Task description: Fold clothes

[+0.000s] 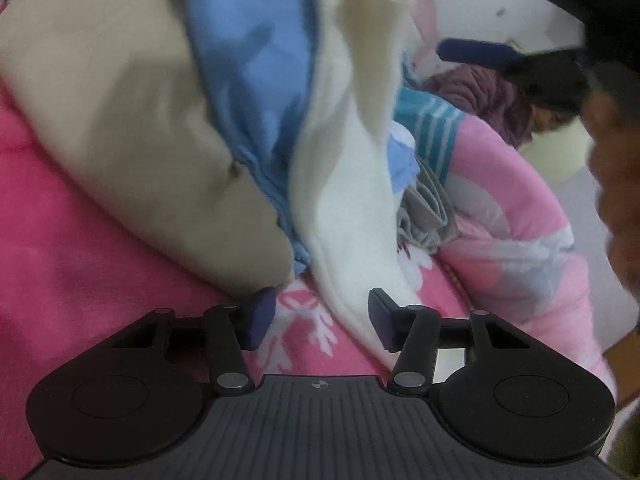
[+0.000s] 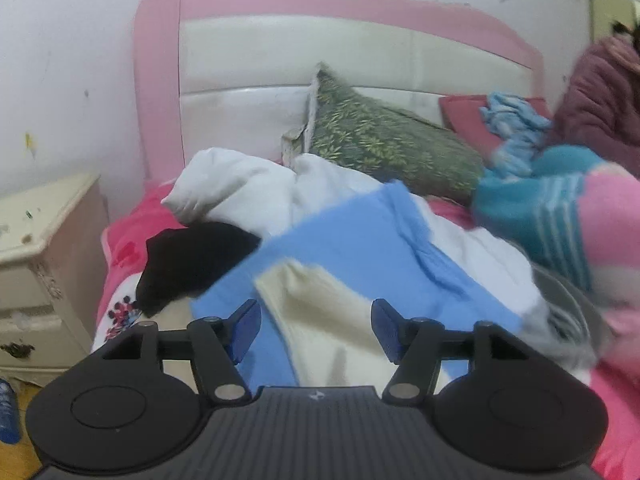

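The cream fleece garment (image 1: 352,184) lay unfolded over blue cloth (image 1: 248,80); both grippers, left gripper (image 1: 322,318) and right gripper (image 2: 316,330), stood apart, empty.

No readable text, label, brand name or number shows in either view. The only marks are small emblems without letters: a crosshair-like sign on the ribbed grey body of the left gripper (image 1: 319,312) and a similar tiny mark on the right gripper (image 2: 316,320). The pink blanket (image 1: 100,280) carries a white snowflake pattern, and the bedsheet (image 2: 120,316) in the right wrist view bears a cartoon mouse print, too blurred to show any wording
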Tool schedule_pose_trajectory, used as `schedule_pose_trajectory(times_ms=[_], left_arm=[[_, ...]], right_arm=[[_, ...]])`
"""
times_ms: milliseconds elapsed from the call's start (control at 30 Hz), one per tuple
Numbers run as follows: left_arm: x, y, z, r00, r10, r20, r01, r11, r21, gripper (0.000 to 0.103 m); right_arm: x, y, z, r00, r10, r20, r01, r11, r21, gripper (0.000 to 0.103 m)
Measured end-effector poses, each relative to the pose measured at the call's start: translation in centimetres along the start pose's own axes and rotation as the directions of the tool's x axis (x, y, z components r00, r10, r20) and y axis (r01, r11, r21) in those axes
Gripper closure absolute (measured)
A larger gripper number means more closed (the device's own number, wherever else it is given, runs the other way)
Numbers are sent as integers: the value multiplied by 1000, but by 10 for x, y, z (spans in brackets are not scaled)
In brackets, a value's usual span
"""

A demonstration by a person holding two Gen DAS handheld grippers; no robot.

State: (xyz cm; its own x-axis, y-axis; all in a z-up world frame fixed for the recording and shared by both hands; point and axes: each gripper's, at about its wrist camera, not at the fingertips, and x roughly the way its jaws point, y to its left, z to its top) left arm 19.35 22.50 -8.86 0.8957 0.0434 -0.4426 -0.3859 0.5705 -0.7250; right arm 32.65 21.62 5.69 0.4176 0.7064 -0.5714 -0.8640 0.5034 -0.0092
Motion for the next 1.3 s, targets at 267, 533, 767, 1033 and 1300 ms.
schedule_pose_trajectory(times_ms=[267, 533, 767, 1033, 1300], left_arm=[[0, 4, 2, 1000, -4, -10, 4, 1000, -4, 53], [-1, 6, 1, 1000, -7, -14, 7, 1000, 3, 55], [0, 5, 0, 1000, -8, -16, 8, 1000, 15, 56], [1, -6, -5, 1000, 7, -23, -5, 994, 105, 51], [-3, -5, -6, 1000, -12, -11, 13, 999, 48, 49]], right_arm=[[33, -33, 13, 976, 164, -142, -61, 836, 545, 40], [54, -58, 21, 983, 106, -147, 36, 680, 732, 46], [47, -57, 19, 995, 25, -94, 49, 707, 705, 99], [7, -38, 32, 999, -1, 34, -18, 847, 532, 99], [-66, -4, 57, 959, 131, 253, -201, 941, 273, 99]])
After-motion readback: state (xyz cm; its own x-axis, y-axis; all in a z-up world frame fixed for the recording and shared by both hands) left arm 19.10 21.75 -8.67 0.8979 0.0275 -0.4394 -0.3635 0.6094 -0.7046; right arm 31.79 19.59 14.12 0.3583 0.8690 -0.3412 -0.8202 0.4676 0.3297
